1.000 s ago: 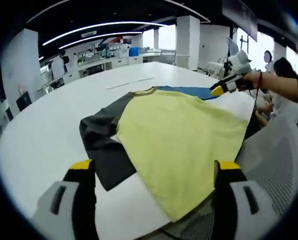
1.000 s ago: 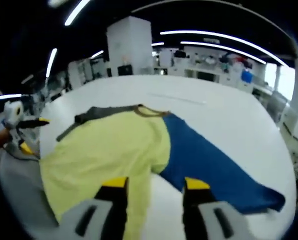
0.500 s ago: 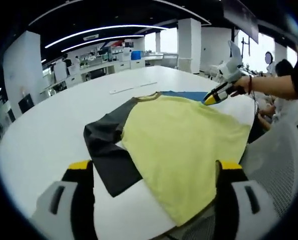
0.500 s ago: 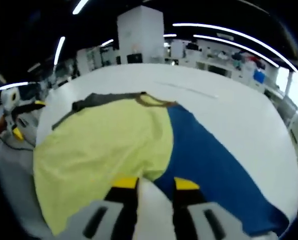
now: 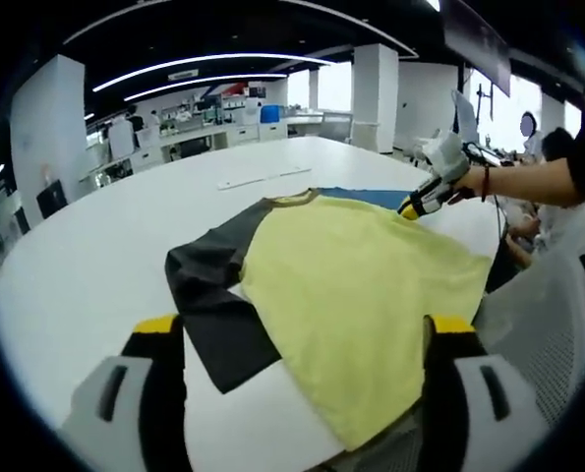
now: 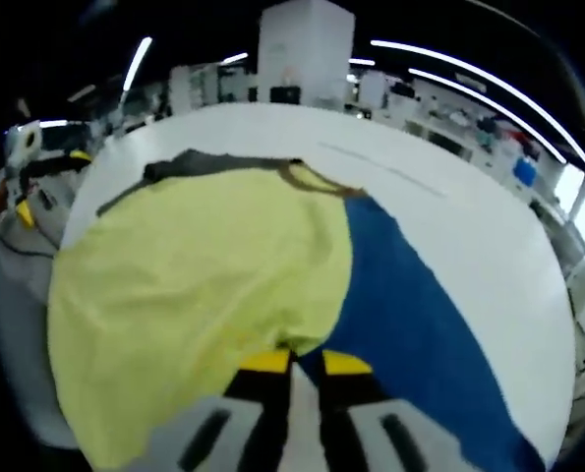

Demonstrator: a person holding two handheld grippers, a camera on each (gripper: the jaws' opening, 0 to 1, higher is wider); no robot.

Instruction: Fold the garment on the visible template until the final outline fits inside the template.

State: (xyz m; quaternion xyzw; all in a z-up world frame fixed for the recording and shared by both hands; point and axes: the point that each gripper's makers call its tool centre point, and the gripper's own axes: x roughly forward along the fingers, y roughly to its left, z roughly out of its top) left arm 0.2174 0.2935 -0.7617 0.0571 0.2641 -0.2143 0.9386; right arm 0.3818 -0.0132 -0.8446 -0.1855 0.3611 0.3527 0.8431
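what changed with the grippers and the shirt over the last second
The right gripper moved down to the shirt, and its jaws narrowed from wide apart to nearly shut at the seam where the yellow body meets the blue sleeve. The left gripper stayed open and hovering. The shirt stayed flat on the white table.

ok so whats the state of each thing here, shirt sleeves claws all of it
shirt: spread flat on the table, unfolded, hem hanging over the near edge
grey sleeve: lying out flat to the side
blue sleeve: lying out flat to the side
left claw: open wide, holding nothing, above the hem
right claw: jaws nearly together at the seam between yellow body and blue sleeve; grip on the cloth unclear
table: white, bearing the shirt
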